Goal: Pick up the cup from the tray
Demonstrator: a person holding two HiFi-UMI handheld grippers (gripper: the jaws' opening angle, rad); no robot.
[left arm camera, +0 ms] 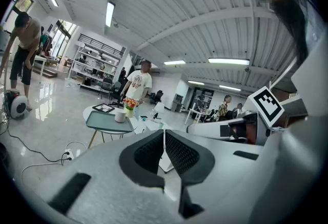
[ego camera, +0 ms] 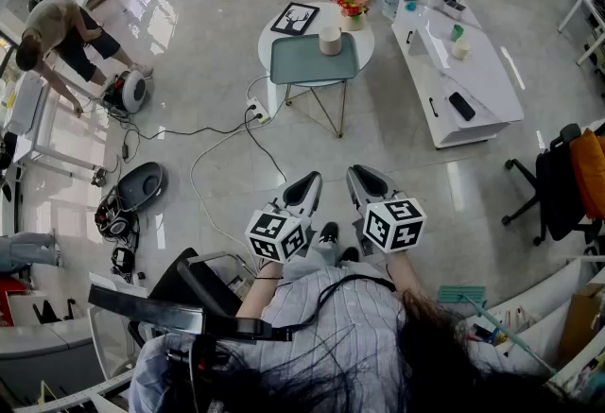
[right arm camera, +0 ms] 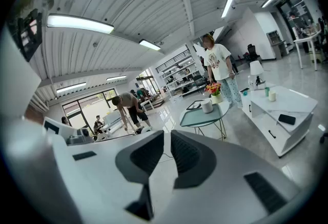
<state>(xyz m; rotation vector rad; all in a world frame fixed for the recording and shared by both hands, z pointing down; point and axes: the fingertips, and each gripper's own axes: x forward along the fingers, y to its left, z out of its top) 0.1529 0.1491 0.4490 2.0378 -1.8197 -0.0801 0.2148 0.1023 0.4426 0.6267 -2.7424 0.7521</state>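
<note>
Holding two grippers side by side low in the head view, near 6 o'clock, both aimed toward 12 o'clock and tipped a little down. Left gripper (ego camera: 305,182) (left arm camera: 164,140) with jaws shut tight, pads touching, nothing in between. Right gripper (ego camera: 366,180) (right arm camera: 167,147) with jaws closed too, and nothing held. A marker cube (ego camera: 277,234) with black and white squares on the back of each one.

Far ahead at 12 o'clock, a small round table (ego camera: 267,50) with a green tray (ego camera: 312,69) on top. White cup (ego camera: 329,41) (left arm camera: 120,115) (right arm camera: 207,106) standing upright on the tray, at the tray's 12 o'clock edge, well apart from both grippers. Pot of flowers (ego camera: 351,3) just beside the cup at 1 o'clock, off the tray. Picture frame (ego camera: 295,18) lying flat on the table at 11 o'clock from the cup.

Long white desk (ego camera: 473,85) at 3 o'clock from the table. White cord (ego camera: 193,177) curling over the shiny floor between the table and the grippers. Far off at 10 o'clock, a person (ego camera: 57,28) bending over
</note>
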